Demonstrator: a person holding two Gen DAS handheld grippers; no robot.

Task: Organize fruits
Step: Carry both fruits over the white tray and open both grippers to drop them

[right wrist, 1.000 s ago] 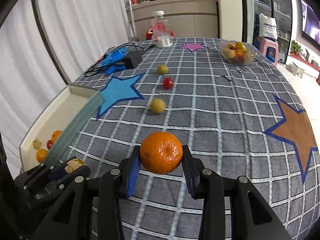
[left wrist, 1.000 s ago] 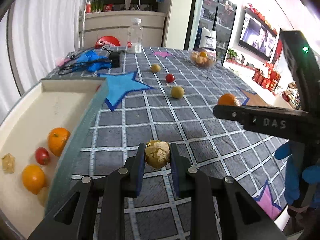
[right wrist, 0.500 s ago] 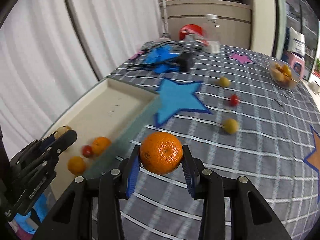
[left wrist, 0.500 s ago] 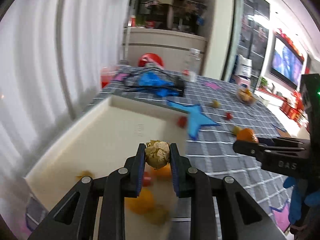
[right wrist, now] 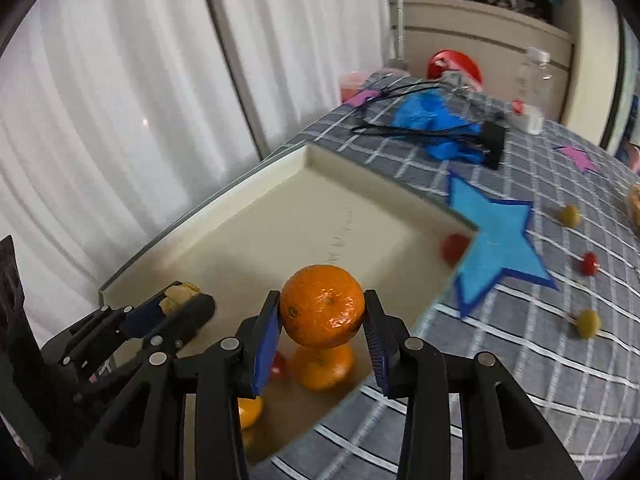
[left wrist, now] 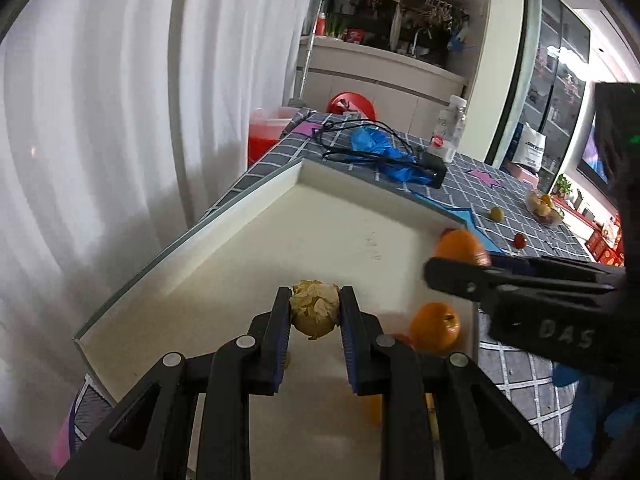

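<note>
Left hand-held gripper (left wrist: 315,312) is clenched on a papery yellow husked fruit (left wrist: 314,309), pinched between its blue pads and held above the near-left part of the cream tray (left wrist: 256,204). Right hand-held gripper (right wrist: 322,312) is clenched on a mandarin (right wrist: 322,306), held above the near-right part of the same tray (right wrist: 280,184), just inside its right wall. In the left wrist view the right hand-held gripper (left wrist: 460,258) enters from the right with the mandarin (left wrist: 458,245) at its tip; in the right wrist view the left hand-held gripper (right wrist: 180,300) appears at lower left with the husked fruit (right wrist: 178,293) between its fingers. Tray contents, near end: one orange (left wrist: 435,326) below the held mandarin, a small red fruit (right wrist: 279,365) touching its left side, and a second orange (right wrist: 250,410) nearer still, partly hidden behind the gripper body. One red fruit (right wrist: 454,246) lies in the far-right corner of the tray. The tray rests on the left edge of the table (right wrist: 540,360), which is covered by a grey checked cloth with a blue star (right wrist: 494,236) beside the tray. On the cloth to the right lie two yellow-green fruits (right wrist: 587,323) and a red cherry tomato (right wrist: 589,263), well apart from one another. At the far right, a clear bowl (left wrist: 544,210) contains yellow and orange fruit. A blue bag (right wrist: 436,126), black cables and a plastic bottle (left wrist: 448,130) sit at the far end.
</note>
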